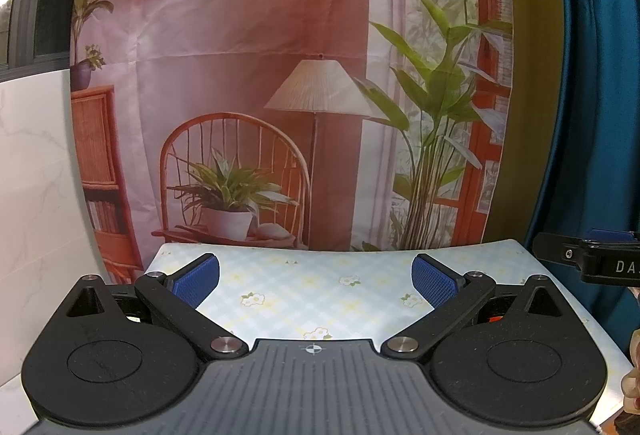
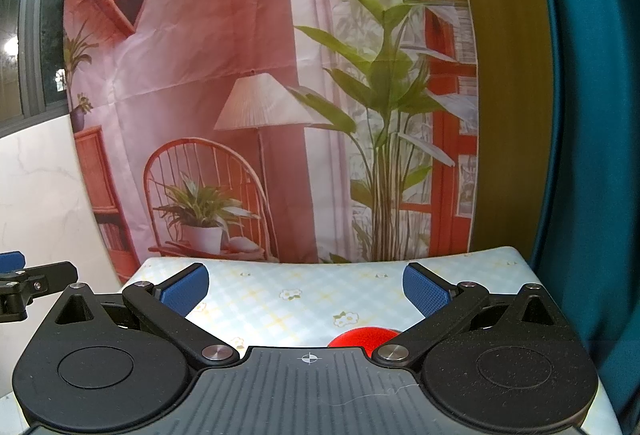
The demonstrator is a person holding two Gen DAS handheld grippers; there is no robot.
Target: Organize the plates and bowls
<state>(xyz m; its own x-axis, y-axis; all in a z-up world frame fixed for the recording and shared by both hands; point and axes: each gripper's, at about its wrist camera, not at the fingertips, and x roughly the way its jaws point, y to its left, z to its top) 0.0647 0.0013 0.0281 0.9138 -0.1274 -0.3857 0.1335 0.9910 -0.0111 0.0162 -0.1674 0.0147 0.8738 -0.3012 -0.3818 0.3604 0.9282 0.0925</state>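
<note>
Both tools, the left tool (image 1: pixel 316 281) and the right tool (image 2: pixel 306 289), hover wide open and empty above the table (image 1: pixel 360 299) (checked floral cloth). A red dish (image 2: pixel 362 338), partly hidden, lies on the table just beneath the right tool.

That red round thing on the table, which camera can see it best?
The right wrist view. The red round thing peeks out on the flowered tablecloth, just past the right gripper, whose body hides its lower part. The left wrist view does not show it at all.

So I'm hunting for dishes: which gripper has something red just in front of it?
The right gripper: a red object peeks out just above its body. The left gripper shows only tablecloth.
</note>
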